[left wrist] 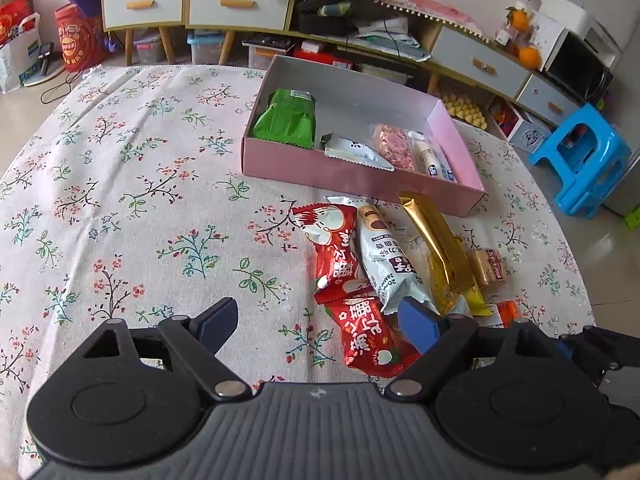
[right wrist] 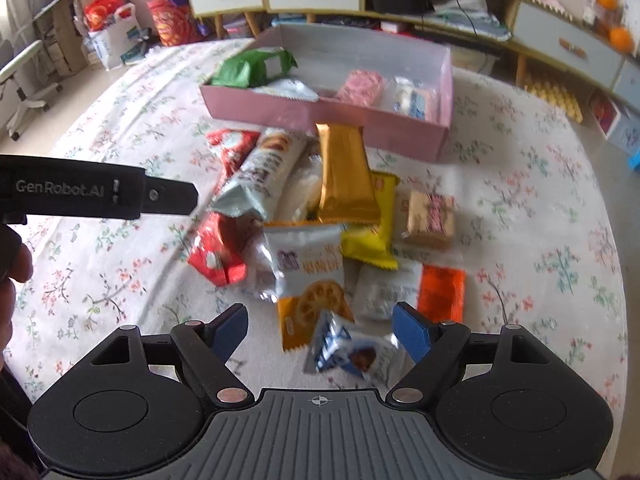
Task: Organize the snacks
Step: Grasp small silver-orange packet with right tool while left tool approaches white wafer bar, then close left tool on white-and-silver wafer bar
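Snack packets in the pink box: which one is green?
The green packet at the left end of the pink box. Its neighbours there are white, pink-speckled, and white with blue print.

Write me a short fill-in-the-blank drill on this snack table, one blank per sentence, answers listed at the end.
1. The green packet lies inside the ____ box.
2. The gold wrapper lies on the pile, its far end by the box's ____ wall.
3. The jaws of the right gripper stand ____ around a small blue-and-white packet.
4. The tablecloth carries a ____ print.

Missing words: pink; near; open; floral
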`<action>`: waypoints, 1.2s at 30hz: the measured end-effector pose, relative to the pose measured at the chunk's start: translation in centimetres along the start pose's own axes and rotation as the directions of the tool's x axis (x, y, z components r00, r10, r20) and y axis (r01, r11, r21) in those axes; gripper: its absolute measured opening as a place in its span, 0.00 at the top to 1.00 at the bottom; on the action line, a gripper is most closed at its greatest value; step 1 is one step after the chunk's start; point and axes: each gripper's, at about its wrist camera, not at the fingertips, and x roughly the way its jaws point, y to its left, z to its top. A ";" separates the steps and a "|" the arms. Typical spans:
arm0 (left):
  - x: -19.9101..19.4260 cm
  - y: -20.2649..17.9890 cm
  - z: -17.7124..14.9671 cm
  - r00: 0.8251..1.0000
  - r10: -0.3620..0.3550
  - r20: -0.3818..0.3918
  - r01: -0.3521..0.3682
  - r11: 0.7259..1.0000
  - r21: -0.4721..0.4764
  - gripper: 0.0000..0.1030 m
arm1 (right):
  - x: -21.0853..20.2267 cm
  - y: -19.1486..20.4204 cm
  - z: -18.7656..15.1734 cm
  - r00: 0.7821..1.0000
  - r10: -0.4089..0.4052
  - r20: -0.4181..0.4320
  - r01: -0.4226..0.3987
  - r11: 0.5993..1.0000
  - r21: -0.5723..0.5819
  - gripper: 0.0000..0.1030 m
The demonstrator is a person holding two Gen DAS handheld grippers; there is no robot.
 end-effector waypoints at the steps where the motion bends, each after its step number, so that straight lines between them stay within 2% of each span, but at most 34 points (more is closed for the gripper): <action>1: 0.0 0.1 0.0 1.000 0.000 0.000 0.000 1.000 -0.002 0.18 | 0.0 0.1 0.0 1.000 0.002 0.010 -0.002 1.000 -0.007 0.25; 3: 0.1 0.3 0.1 1.000 0.003 0.000 -0.003 1.000 -0.009 0.19 | 0.3 0.5 0.0 1.000 -0.007 0.012 0.008 1.000 -0.022 0.26; 5: 0.2 0.5 0.1 1.000 0.007 0.001 -0.007 1.000 -0.017 0.21 | 0.9 0.8 -0.2 1.000 -0.016 -0.005 0.016 0.999 -0.039 0.38; 7: 0.4 0.8 0.2 1.000 0.002 -0.005 -0.002 1.000 -0.027 0.27 | 1.4 0.6 -0.3 0.999 -0.004 -0.033 0.003 1.000 -0.028 0.72; 8: 0.5 0.9 0.2 1.000 -0.003 -0.009 0.003 0.999 -0.035 0.28 | 1.3 0.1 -0.2 0.999 0.009 -0.036 -0.009 1.000 0.008 0.72; 12: 0.6 1.6 0.4 1.000 -0.021 -0.012 0.020 0.998 -0.068 0.31 | -0.5 -2.1 0.7 0.999 0.054 0.007 -0.054 0.989 0.134 0.92; 21: 0.6 1.1 0.5 0.997 -0.079 0.015 0.079 0.994 -0.078 0.32 | -2.0 -3.4 1.3 0.996 0.092 0.017 -0.094 0.968 0.232 0.92; 25: 1.5 0.2 1.1 0.993 -0.116 0.025 0.118 0.991 -0.070 0.32 | -3.0 -4.9 2.1 0.995 0.076 0.058 -0.090 0.953 0.291 0.92; 28: 2.5 -1.2 1.6 0.991 -0.128 0.047 0.130 0.991 -0.030 0.33 | -3.1 -5.6 2.5 0.996 0.063 0.070 -0.082 0.943 0.323 0.92; 29: 2.9 -1.7 1.6 0.990 -0.131 0.053 0.132 0.991 -0.008 0.34 | -3.1 -5.7 2.6 0.996 0.059 0.070 -0.079 0.942 0.327 0.92; 31: 3.7 -2.6 1.6 0.990 -0.140 0.036 0.138 0.990 0.040 0.48 | -2.7 -5.6 2.6 0.996 0.056 0.064 -0.074 0.941 0.331 0.92; 32: 4.2 -2.8 1.4 0.990 -0.142 0.017 0.141 0.989 0.049 0.51 | -2.6 -5.6 2.6 0.997 0.057 0.061 -0.074 0.941 0.330 0.92; 35: 4.6 -2.8 1.1 0.991 -0.132 0.012 0.131 0.989 0.063 0.57 | -2.4 -5.6 2.4 0.997 0.051 0.054 -0.066 0.944 0.323 0.92; 36: 4.5 -2.7 1.1 0.990 -0.138 0.008 0.137 0.988 0.068 0.61 | -2.3 -5.6 2.4 0.997 0.048 0.052 -0.062 0.945 0.322 0.92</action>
